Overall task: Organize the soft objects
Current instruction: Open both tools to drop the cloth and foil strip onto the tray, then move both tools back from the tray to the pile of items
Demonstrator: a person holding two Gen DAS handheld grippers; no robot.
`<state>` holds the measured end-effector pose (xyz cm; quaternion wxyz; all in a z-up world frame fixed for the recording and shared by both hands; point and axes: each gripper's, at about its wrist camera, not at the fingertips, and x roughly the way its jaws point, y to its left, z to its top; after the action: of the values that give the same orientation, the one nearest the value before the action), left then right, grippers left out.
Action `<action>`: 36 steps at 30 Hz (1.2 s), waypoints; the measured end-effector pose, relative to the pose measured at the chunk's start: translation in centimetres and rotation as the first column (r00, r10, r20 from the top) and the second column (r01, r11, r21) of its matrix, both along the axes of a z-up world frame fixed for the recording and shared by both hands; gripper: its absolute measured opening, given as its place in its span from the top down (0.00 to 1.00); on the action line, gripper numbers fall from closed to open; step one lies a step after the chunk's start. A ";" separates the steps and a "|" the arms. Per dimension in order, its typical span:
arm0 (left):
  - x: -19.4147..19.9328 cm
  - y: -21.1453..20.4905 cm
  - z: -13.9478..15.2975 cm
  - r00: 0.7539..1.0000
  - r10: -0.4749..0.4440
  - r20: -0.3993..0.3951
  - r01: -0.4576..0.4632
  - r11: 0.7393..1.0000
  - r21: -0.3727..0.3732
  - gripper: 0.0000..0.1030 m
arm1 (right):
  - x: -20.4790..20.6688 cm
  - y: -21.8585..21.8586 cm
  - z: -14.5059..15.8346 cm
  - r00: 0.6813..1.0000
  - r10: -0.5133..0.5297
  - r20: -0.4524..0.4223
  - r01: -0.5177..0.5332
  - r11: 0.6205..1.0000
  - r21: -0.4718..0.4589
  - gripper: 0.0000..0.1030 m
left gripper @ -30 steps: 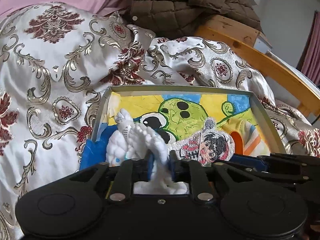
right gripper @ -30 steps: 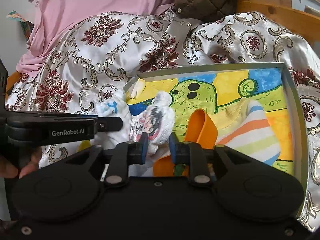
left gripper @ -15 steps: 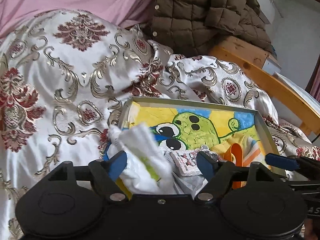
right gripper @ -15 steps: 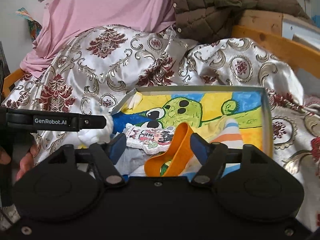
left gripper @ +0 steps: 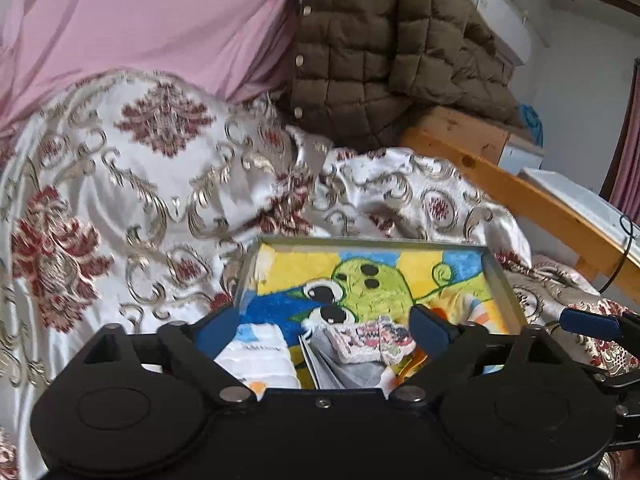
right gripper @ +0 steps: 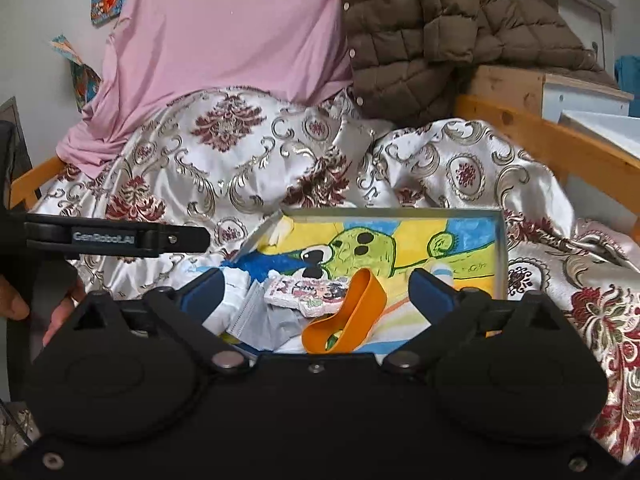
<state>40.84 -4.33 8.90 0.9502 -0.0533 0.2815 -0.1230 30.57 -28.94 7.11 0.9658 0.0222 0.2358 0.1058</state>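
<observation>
Patterned quilt (right gripper: 224,168) surrounds tray (right gripper: 400,213); left claw (left gripper: 324,326), right claw (right gripper: 318,292) just spread, empty.

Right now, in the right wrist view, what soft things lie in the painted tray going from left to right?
White cloth → grey face mask → cartoon-print pouch → orange band → striped cloth, all in the tray.

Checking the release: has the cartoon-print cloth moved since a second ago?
Yes. The cartoon-print cloth left the right hand-held gripper, whose jaws have just been opening, and now lies lower, on the tray floor.
</observation>
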 end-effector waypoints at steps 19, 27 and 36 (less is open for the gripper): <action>-12.9 2.2 6.5 0.971 0.014 0.239 -0.027 0.998 0.050 0.01 | -12.3 0.1 5.9 0.988 0.001 0.152 -0.006 1.000 0.030 0.01; -20.3 3.2 5.5 0.963 0.055 0.264 -0.049 0.998 -0.029 0.01 | -20.0 1.7 7.7 0.980 -0.010 0.199 0.006 1.000 0.019 0.01; -26.2 4.4 2.6 0.968 0.055 0.244 -0.047 0.998 -0.037 0.01 | -27.1 2.2 5.6 0.978 -0.098 0.184 0.093 0.995 0.032 0.00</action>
<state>14.68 0.06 11.48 0.9795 -0.0597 0.1587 -0.1087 3.44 -26.74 12.72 0.9872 0.0346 0.1423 0.0637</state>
